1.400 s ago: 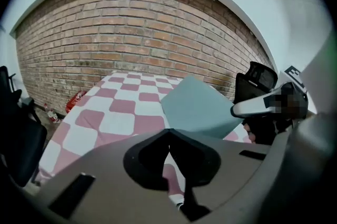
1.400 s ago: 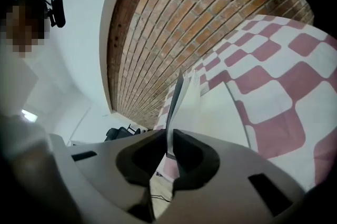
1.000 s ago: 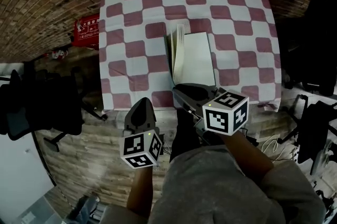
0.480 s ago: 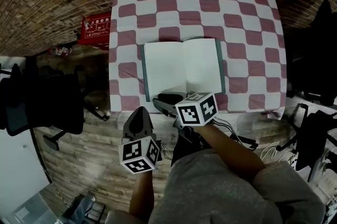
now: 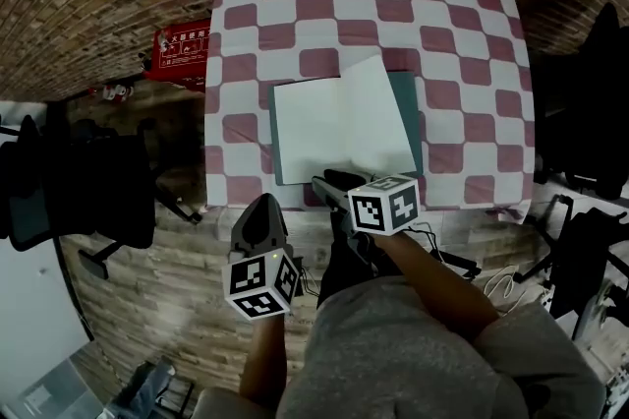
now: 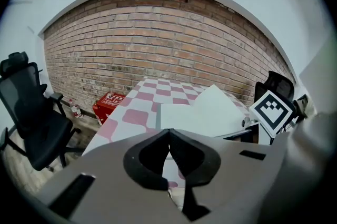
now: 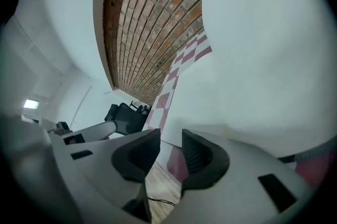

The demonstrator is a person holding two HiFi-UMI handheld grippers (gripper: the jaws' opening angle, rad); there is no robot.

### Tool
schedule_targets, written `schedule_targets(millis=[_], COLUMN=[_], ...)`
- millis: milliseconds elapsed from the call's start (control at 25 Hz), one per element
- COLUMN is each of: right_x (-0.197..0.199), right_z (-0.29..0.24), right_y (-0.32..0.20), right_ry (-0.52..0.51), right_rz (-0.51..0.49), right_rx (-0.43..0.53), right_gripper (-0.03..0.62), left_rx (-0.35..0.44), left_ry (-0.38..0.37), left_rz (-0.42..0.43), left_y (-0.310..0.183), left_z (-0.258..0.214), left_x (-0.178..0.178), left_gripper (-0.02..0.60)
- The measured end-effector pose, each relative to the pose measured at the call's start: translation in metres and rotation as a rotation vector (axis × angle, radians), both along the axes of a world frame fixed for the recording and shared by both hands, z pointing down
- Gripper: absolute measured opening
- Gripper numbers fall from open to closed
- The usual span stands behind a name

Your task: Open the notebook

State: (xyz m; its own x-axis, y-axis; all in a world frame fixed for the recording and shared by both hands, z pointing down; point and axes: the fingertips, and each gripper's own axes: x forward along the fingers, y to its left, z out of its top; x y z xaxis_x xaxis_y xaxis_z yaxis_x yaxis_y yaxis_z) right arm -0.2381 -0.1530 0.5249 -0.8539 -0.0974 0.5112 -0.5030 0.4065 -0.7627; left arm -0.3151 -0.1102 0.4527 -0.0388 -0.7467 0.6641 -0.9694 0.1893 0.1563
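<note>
The right claw (image 5: 332,181) is spreading its jaws. Its own view shows only the cloth's edge and the floor in the gap (image 7: 171,150), so it holds nothing. A second ago it sat against the near edge of a notebook that stood half shut with its leaves fanned. That notebook (image 5: 310,127) now lies spread open at twelve o'clock from the claw, in the middle of the checked cloth (image 5: 462,63). Its left page is flat, but a right-hand leaf (image 5: 378,117) that lay flat half a second ago has sprung up and tilts. I judge the opening done in substance. The loose leaf may drop either way, yet the covers stay down. The left claw (image 5: 263,208) hangs at seven o'clock from the right one, off the table's near edge, its jaws pressed together and empty.
</note>
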Motion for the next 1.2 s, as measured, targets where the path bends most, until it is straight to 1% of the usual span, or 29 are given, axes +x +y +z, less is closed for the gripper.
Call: schedule_targets(millis=[240,440,600,760,1000,1080,1160,1200], right_x=[0.033,0.063,0.084,0.102,0.142,0.162,0.186,0.198], right_z=[-0.007,-0.021,-0.039,-0.063,-0.110,-0.129,-0.150,-0.162], right_y=[-0.016,-0.024,-0.023,-0.012,-0.003,-0.003,-0.004,-0.005], right_ry=[0.031,0.060,0.050,0.009,-0.034,-0.047,-0.057,-0.063], right_rz=[0.084,0.129,0.135,0.102,0.078,0.102,0.144,0.161], right_rx=[0.047,0.115,0.165,0.224,0.358,0.409,0.470,0.500], right_gripper=[0.120,0.121,0.120,0.120,0.115,0.102,0.070,0.065], left_rx=[0.025,0.054,0.086,0.121,0.184,0.202,0.222,0.233], left_ry=[-0.003,-0.012,-0.021,-0.038,-0.061,-0.068,-0.078,-0.086], left_rz=[0.026,0.052,0.071,0.088,0.102,0.105,0.111,0.114], left_y=[-0.003,-0.006,-0.006,-0.005,0.004,0.012,0.020,0.023], left_z=[-0.010,-0.022,-0.036,-0.054,-0.082,-0.092,-0.101,-0.106], left_x=[0.014,0.031,0.046,0.063,0.095,0.107,0.119,0.125], left_gripper=[0.009,0.009,0.009,0.009,0.009,0.009,0.009,0.009])
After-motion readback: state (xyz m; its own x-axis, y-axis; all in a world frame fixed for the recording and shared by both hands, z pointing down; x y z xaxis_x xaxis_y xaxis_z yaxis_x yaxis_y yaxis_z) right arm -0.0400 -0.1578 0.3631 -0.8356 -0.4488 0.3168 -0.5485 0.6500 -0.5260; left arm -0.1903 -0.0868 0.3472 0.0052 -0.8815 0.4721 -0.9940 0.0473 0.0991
